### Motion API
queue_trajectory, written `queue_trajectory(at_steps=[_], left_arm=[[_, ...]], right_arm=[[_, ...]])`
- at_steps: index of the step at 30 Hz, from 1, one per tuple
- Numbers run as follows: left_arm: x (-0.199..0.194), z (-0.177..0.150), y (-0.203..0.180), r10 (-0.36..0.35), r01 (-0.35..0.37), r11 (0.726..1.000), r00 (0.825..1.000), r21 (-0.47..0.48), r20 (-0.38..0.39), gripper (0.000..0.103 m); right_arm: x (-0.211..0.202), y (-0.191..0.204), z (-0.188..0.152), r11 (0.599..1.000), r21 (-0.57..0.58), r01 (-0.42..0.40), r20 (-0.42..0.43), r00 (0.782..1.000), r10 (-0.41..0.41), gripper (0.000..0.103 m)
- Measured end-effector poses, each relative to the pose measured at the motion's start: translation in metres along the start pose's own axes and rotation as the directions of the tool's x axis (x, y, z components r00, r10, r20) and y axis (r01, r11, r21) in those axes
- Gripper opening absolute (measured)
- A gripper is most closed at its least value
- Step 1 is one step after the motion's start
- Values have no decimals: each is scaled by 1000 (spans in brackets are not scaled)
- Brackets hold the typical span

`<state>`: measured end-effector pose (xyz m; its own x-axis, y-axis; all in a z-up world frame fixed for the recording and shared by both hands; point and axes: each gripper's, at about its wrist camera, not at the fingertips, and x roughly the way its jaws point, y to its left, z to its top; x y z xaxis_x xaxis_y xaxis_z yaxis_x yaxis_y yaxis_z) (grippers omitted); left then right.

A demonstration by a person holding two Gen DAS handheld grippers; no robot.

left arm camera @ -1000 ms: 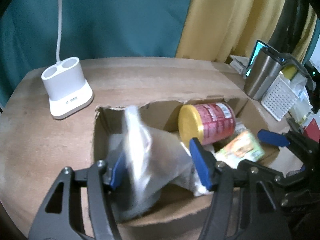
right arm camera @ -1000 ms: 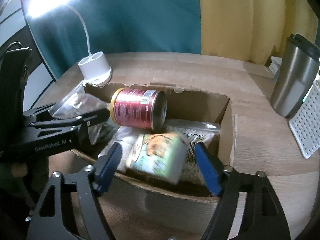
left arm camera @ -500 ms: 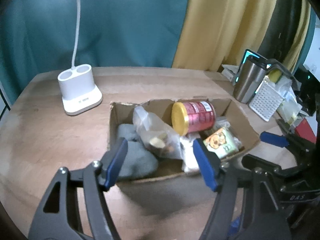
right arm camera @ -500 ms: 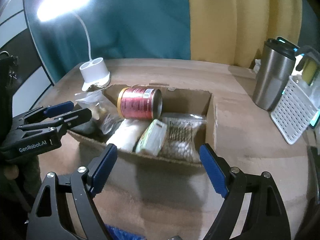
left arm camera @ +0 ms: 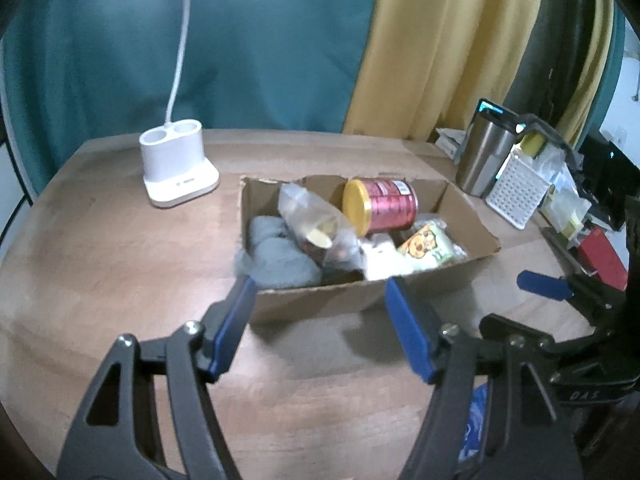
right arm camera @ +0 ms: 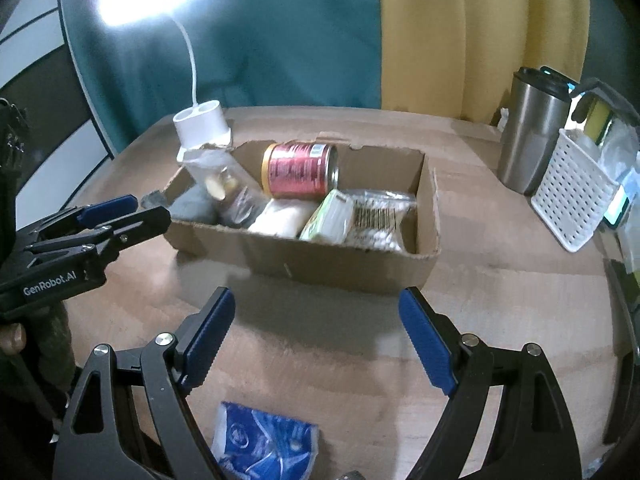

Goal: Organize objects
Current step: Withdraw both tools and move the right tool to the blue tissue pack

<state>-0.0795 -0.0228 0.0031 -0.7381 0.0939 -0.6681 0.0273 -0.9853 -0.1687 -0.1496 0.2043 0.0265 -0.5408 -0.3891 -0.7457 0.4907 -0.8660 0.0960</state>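
Observation:
An open cardboard box [left arm camera: 472, 220] [right arm camera: 428, 216] sits mid-table. It holds a red can with a yellow lid [left arm camera: 380, 206] [right arm camera: 300, 170], a clear bag of snacks [left arm camera: 316, 228] [right arm camera: 218, 180], a grey cloth [left arm camera: 276, 256], a white pack [right arm camera: 282, 218], a green packet [left arm camera: 428, 246] [right arm camera: 330, 218] and a bag of white beans [right arm camera: 378, 220]. My left gripper [left arm camera: 320, 324] is open and empty, in front of the box. My right gripper [right arm camera: 318, 336] is open and empty, also short of the box. A blue packet [right arm camera: 264, 444] lies on the table below it.
A white lamp base [left arm camera: 178, 170] [right arm camera: 202, 124] stands at the back left. A steel tumbler [left arm camera: 486, 156] [right arm camera: 532, 132] and a white perforated basket [left arm camera: 518, 192] [right arm camera: 576, 196] stand at the right among clutter. The left gripper shows in the right wrist view [right arm camera: 108, 216].
Both grippers have pulled back out of the box and up. The left one let go of the clear snack bag, the right one left the green packet lying in the box.

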Motion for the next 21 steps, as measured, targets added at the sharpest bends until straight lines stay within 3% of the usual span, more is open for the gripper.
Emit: queue_trajectory(at_steps=[8,10,21], left_arm=[[-21,-18,1,7,-7,1000,1000,13,1,71],[-22,-27,1,-4,4,1000,1000,9,-12,80],[-22,-67,10,-15,13,1000,997,-22,-79,81]], right_arm=[[-9,8,-19,1000,-4,-7,-9,1000,6,87],[-8,10,-24,1000,-9,-8,-21,1000,8,87],[-3,24,-53,1000,5,-8,-76,997,9,87]])
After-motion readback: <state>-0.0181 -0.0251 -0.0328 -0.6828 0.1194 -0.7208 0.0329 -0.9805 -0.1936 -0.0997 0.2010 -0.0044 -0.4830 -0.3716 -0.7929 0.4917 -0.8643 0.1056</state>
